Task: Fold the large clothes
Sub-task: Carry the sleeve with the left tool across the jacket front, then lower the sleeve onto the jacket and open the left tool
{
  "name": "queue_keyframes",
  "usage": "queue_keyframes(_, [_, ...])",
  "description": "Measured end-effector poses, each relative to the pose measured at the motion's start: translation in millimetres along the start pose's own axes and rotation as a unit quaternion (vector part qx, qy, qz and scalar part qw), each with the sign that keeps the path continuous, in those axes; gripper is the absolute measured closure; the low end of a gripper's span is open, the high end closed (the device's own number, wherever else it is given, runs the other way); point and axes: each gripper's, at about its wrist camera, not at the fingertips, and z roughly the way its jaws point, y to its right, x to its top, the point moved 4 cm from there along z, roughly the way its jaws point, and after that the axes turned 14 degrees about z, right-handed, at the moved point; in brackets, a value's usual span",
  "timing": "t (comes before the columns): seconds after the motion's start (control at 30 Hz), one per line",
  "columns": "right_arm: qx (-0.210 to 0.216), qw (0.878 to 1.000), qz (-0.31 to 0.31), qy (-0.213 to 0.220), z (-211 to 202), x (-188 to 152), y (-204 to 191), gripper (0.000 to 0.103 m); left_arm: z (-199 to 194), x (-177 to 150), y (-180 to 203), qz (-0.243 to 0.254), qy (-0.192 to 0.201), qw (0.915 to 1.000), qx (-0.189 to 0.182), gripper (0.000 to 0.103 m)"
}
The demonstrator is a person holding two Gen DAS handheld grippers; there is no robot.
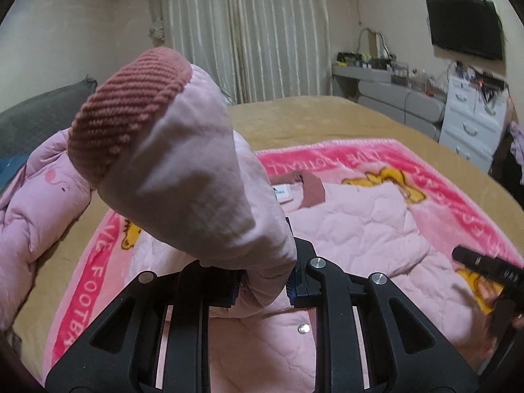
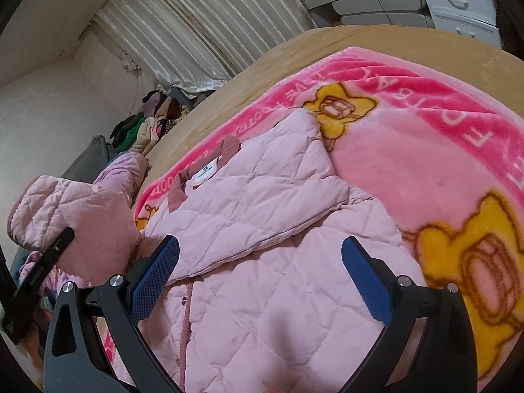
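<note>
A pink quilted jacket (image 2: 262, 229) lies on a pink cartoon blanket (image 2: 425, 150) on the bed, its right sleeve folded across the chest. My left gripper (image 1: 262, 281) is shut on the jacket's left sleeve (image 1: 183, 170) and holds it lifted, the dark pink ribbed cuff (image 1: 127, 108) pointing up. The lifted sleeve (image 2: 82, 222) also shows at the left of the right wrist view. My right gripper (image 2: 262, 281) is open and empty, just above the jacket's front near the snap placket (image 2: 185, 301). The jacket's body (image 1: 353, 226) shows in the left wrist view.
A second pink padded garment (image 1: 29, 216) lies bunched at the bed's left. The tan bedspread (image 1: 311, 118) extends beyond the blanket. A pile of clothes (image 2: 150, 124) sits by the curtain. Drawers (image 1: 471, 121) and a dresser stand to the right.
</note>
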Motion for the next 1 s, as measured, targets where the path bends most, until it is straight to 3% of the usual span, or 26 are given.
queue_keyframes(0.33, [-0.020,1.000,0.011,0.009,-4.9,7.3,19.6,0.004,33.5,-32.1,47.2,0.061,-0.050,0.9963,-0.036,0.086])
queue_keyframes(0.7, [-0.043,0.999,0.004,-0.001,-0.6,3.6,23.5,0.004,47.3,-67.8,84.7,0.140,-0.086,0.9852,-0.048,0.080])
queue_keyframes(0.8, [-0.053,0.999,-0.002,-0.003,0.6,0.9,22.0,0.004,46.0,-77.2,93.6,0.163,-0.089,0.9811,-0.054,0.067])
queue_keyframes(0.87, [-0.054,0.998,-0.008,-0.003,0.5,-0.9,18.6,0.004,45.3,-83.6,97.8,0.166,-0.097,0.9786,-0.073,0.042])
queue_keyframes(1.0, [-0.052,0.998,-0.022,-0.008,4.1,-5.2,6.8,0.004,36.8,-95.9,101.6,0.172,-0.109,0.9744,-0.094,0.034])
